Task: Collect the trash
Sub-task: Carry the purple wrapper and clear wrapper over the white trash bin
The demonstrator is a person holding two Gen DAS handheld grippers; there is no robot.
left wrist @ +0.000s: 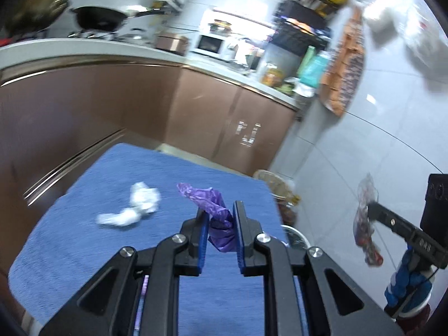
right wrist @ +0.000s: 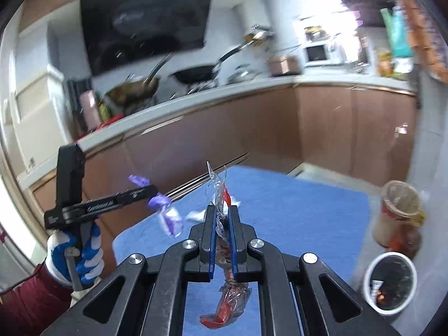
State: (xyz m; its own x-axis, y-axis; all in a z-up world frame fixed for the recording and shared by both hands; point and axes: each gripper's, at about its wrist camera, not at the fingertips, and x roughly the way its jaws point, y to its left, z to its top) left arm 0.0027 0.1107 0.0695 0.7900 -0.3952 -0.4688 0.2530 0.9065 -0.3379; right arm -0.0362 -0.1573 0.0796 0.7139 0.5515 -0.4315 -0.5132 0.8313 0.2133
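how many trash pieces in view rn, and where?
3. Purple crumpled wrapper held in the left gripper; clear-and-red plastic wrapper held in the right gripper; white crumpled tissue lying on the blue tablecloth. More may be hidden.

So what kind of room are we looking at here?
Almost certainly a home kitchen: a black wok sits on the stove under a range hood, with a white microwave further along the counter above brown cabinets.
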